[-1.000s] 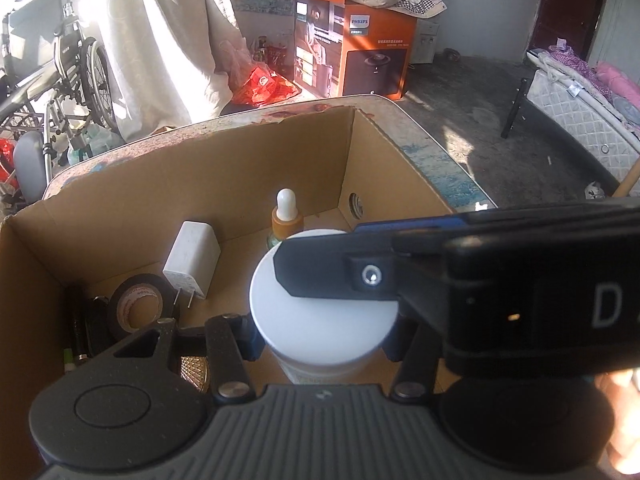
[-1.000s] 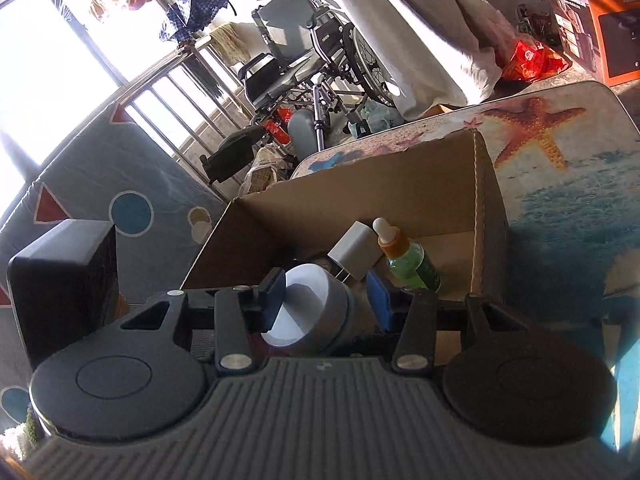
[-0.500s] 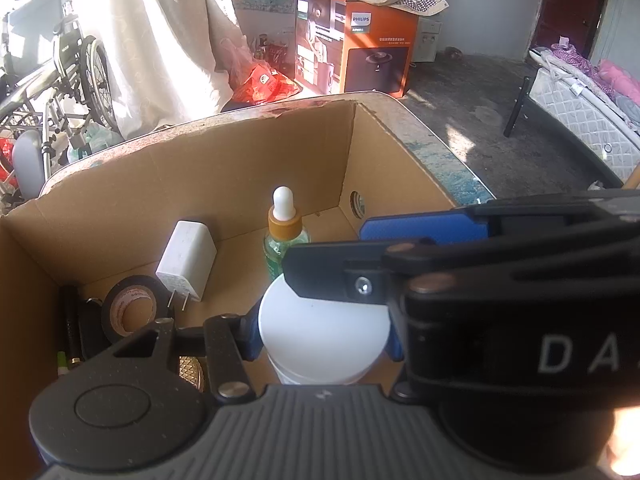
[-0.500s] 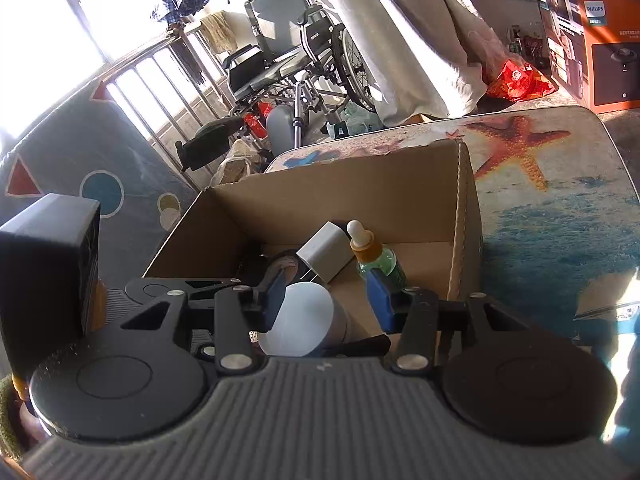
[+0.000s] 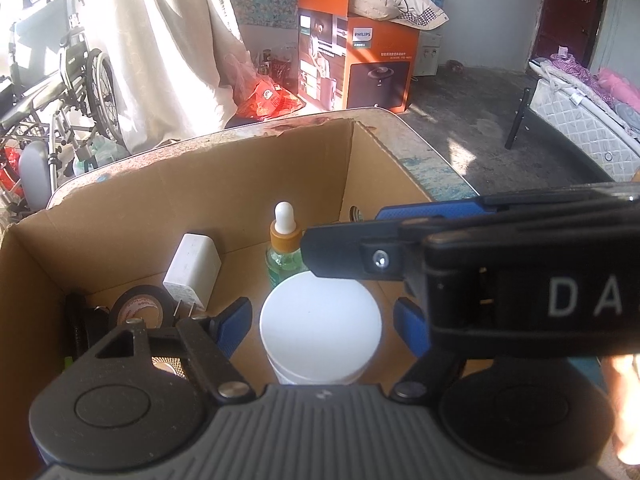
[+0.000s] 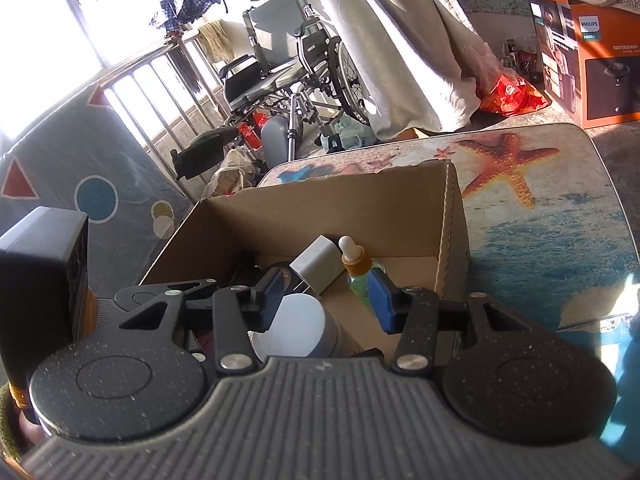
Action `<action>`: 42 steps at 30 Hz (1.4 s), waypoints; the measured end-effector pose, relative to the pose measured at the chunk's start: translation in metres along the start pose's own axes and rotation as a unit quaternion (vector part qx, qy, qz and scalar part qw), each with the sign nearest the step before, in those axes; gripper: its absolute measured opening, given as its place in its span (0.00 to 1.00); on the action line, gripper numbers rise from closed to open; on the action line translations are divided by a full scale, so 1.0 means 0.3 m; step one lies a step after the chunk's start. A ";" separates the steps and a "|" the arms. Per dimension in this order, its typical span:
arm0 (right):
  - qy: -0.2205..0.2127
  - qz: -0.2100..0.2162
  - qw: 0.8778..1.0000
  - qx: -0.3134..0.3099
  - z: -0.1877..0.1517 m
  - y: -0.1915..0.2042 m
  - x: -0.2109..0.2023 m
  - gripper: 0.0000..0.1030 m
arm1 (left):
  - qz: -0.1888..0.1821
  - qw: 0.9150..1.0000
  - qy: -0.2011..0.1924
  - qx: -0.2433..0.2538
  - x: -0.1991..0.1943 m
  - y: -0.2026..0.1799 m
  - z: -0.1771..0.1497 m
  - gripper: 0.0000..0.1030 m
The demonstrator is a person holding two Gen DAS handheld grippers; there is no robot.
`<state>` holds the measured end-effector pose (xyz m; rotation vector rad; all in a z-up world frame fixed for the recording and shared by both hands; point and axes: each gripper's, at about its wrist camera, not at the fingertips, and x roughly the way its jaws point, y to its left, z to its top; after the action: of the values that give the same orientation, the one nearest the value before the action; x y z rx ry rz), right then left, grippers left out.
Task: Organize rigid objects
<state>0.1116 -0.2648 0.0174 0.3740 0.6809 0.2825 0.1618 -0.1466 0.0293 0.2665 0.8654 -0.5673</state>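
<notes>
White jar point(image 5: 320, 322) standing upright on the floor of the cardboard box point(image 5: 120, 216), in the near part, just in front of the dropper bottle point(image 5: 285, 248). Released a moment ago: left hand-held gripper point(image 5: 322, 326) clamped on the jar's sides half a second back, jaws just opened, blue pads point(image 5: 232, 326) now apart with a visible gap to the jar on either side. Jar between them, touching neither. Not tipping, so the placement looks done.

Right hand-held gripper point(image 6: 326, 298) hanging over the box, crossing the left wrist view above the jar. Jaws apart, nothing between them; jar and bottle only seen through the gap, lower down.

Elsewhere in the box: white charger point(image 5: 192, 268) leaning toward the back wall, tape roll point(image 5: 140, 310) at the left, something dark beside it, too shadowed to name. Box set on the starfish-print tabletop point(image 6: 520, 200).

Judged from this: one more rigid item sorted into the box. Next, likely lifting the left hand-held gripper straight up, clear of the jar, without clipping the right one overhead.
</notes>
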 end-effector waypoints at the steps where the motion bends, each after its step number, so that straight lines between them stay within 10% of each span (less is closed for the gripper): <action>1: -0.001 -0.001 1.000 0.000 0.002 -0.001 -0.005 0.45 | 0.000 1.000 -0.001 0.000 -0.004 0.000 0.000 0.77; 42: -0.080 -0.040 0.996 -0.006 -0.113 0.182 -0.413 0.62 | 0.006 0.998 -0.065 -0.015 -0.331 -0.046 -0.109 0.90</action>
<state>-0.0098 -0.2537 0.0852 0.3534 0.5362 0.1787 0.0819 -0.1077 0.0861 0.2050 0.7450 -0.5541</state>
